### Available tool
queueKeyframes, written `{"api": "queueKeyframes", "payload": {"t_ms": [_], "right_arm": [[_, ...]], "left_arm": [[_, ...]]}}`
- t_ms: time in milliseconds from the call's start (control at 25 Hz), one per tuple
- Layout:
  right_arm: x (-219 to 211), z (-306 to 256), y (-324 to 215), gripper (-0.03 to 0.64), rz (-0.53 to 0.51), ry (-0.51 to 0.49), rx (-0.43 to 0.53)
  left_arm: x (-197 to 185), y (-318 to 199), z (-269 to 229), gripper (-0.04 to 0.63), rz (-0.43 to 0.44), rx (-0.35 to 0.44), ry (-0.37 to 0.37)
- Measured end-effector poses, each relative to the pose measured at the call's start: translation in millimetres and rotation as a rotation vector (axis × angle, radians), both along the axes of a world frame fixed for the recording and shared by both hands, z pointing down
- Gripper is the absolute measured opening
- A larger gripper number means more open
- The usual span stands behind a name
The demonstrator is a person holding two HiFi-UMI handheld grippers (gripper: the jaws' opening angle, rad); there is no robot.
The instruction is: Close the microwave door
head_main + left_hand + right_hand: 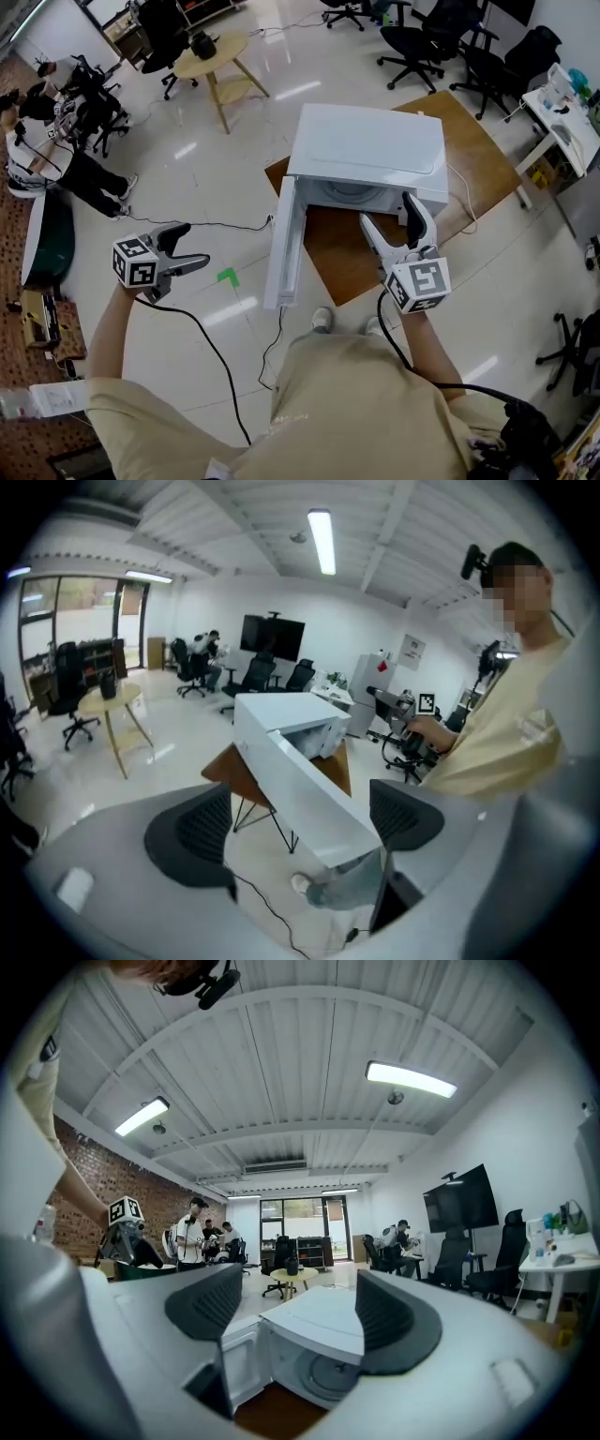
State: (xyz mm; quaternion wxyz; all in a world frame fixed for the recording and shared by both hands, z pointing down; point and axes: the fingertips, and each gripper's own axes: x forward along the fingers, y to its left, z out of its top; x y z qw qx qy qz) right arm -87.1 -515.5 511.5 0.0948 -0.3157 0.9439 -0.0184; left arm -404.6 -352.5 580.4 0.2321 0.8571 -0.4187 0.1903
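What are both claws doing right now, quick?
Left claw: open, holding nothing.
Right claw: open, holding nothing.

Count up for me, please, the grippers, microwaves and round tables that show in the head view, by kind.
grippers: 2 (left gripper, right gripper)
microwave: 1
round table: 1
Total: 4

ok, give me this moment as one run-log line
microwave door: open, swung out | left claw: open, empty, beside door, not touching | right claw: open, empty, facing cavity | task: door not yet closed
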Motion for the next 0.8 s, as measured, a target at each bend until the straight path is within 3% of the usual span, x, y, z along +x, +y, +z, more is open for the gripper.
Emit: {"api": "queueKeyframes", "payload": {"t_ms": [160,280,400,560,800], "right_arm": [[-2.7,-2.0,-21.5,0.368,0.013,0.014,-0.018],[-10.8,-11.2,-30.2,0.368,0.030,0.025,-0.023],[-3.4,-11.0,-33.7,0.368,0.048,0.043,-0.016],[-2.5,-12.7,-33.9,0.368,0.056,0.055,-0.022],[6.3,-21.7,-40.9,0.368,0.075,0.074,-0.032]], "left_arm": [[12.5,-10.3,32.9,0.453,-0.013,-0.163,0.183],[32.8,-17.0,59.4,0.431,0.013,-0.244,0.274],[63.9,-20.5,92.1,0.347,0.029,-0.312,0.294],[74.8,-20.3,127.9,0.281,0.013,-0.391,0.299],[92.6,-31.0,137.3,0.143,-0.015,-0.428,0.349]]}}
